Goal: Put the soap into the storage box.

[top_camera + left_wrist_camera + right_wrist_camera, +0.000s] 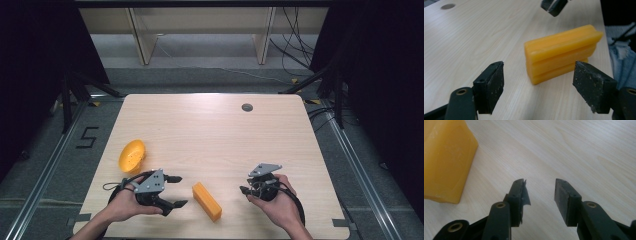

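One orange block (206,201) is seen lying on the table (210,130) near its front edge, between the two grippers and touched by neither. The left gripper (176,190) is held just beside it, jaws spread wide and empty. The right gripper (243,189) is kept farther off, jaws parted, nothing clamped. A yellow bowl (132,156) lies tipped at left.

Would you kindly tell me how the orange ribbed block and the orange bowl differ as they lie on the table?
The orange ribbed block is long and straight-edged; the orange bowl is round and hollow. The block lies between the two grippers, the bowl apart near the table's left edge. The bowl is tipped on its side; the block lies flat. Both share an orange colour.
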Available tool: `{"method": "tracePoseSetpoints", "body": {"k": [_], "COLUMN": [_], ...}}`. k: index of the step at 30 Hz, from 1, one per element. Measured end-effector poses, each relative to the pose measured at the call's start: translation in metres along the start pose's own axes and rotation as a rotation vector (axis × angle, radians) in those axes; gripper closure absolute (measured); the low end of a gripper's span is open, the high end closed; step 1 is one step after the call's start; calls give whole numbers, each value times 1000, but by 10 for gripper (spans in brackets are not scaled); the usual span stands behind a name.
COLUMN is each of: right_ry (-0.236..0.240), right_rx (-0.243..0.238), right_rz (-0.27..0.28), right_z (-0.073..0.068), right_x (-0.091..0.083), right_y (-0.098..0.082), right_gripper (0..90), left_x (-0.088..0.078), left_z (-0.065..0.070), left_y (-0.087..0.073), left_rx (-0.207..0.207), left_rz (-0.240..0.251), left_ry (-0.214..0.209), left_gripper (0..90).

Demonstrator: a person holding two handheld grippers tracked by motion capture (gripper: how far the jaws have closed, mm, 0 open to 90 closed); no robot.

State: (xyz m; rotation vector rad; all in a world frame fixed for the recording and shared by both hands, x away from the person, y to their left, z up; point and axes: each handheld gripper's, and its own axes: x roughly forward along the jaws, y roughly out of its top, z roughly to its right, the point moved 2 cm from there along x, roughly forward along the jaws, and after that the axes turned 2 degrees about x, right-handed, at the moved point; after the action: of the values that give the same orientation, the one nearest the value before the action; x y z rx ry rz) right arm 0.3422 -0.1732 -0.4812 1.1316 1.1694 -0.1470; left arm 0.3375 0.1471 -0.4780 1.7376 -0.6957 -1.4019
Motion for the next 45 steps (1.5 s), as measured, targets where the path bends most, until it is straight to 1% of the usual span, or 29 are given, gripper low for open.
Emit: {"method": "tracePoseSetpoints", "body": {"k": [1, 2, 3, 4, 5, 8, 9, 10, 11, 12, 13, 14, 17, 18, 19, 20, 21, 22, 23, 28, 30, 31, 32, 35, 36, 38, 39, 40, 45], "right_ry": [1, 1, 1, 1, 8, 10, 3, 4, 1, 1, 15, 15, 18, 20, 20, 18, 18, 14, 15, 15, 17, 18, 19, 22, 27, 27, 28, 27, 32], "right_rx": [1, 2, 3, 3, 23, 26, 6, 6, -12, -12, 19, 19, 28, 23, 23, 18, 18, 9, 13, 13, 11, 12, 16, 11, 22, 19, 20, 23, 26], "right_rz": [0, 1, -1, -1, -7, -8, -5, -7, 2, 2, -15, -15, -3, -16, -16, -14, -14, -10, -10, -10, -10, -10, -9, -11, -16, -18, -17, -16, -8], "right_z": [0, 0, 0, 0, 0, 0, 1, 1, 2, 2, -1, -1, -2, -1, -1, 0, 0, 1, 1, 1, 1, 1, 1, 1, 0, 0, -1, -1, -3], "right_x": [0, 0, 0, 0, -1, -1, 0, 1, 2, 2, 1, 1, 3, 1, 1, 2, 2, 2, 2, 1, 1, 1, 2, 2, 1, 1, 1, 1, 2], "right_y": [0, 0, 0, 0, 0, 0, -1, -1, 0, 0, 0, 0, 0, 0, 0, 0, 0, -1, -1, -1, -1, -1, -1, -1, 0, 0, 0, 0, 0], "right_gripper": [601, 601, 601, 601, 600, 598, 598, 598, 596, 596, 595, 595, 594, 594, 594, 593, 593, 593, 593, 592, 591, 591, 591, 590, 589, 589, 589, 588, 587], "left_x": [1, 2, 2, 2, 4, 8, 9, 12, 14, 14, 17, 20, 27, 31, 31, 34, 34, 38, 40, 47, 50, 50, 51, 56, 56, 57, 58, 59, 63], "left_z": [0, 0, 0, 0, -2, -4, -5, -5, -5, -5, -4, -4, -3, -3, -3, -4, -4, -4, -5, -5, -5, -5, -6, -5, -5, -7, -7, -8, -9], "left_y": [5, 10, 15, 15, 23, 32, 34, 36, 38, 38, 39, 40, 42, 45, 45, 48, 48, 50, 51, 55, 56, 56, 56, 55, 55, 55, 55, 55, 55], "left_rx": [28, 45, 61, 61, 89, 127, 137, 150, 158, 158, 153, 155, 202, 216, 216, 239, 239, 249, 270, 286, 304, 304, 321, 327, 327, 353, 356, 362, 367], "left_rz": [-22, -29, -36, -36, -50, -75, -88, -90, -104, -104, -98, -104, -132, -144, -144, -153, -153, -169, -181, -200, -223, -223, -234, -262, -262, -288, -290, -300, -314], "left_ry": [-15, -38, -45, -45, -64, -97, -108, -110, -130, -130, -136, -144, -158, -169, -169, -192, -192, -208, -208, -230, -246, -246, -244, -249, -249, -252, -244, -251, -264], "left_gripper": [243, 242, 242, 247, 250, 257, 257, 256, 252, 247, 247, 247, 247, 247, 247, 247, 247, 247, 247, 247, 249, 249, 251, 256, 256, 256, 256, 256, 256]}}
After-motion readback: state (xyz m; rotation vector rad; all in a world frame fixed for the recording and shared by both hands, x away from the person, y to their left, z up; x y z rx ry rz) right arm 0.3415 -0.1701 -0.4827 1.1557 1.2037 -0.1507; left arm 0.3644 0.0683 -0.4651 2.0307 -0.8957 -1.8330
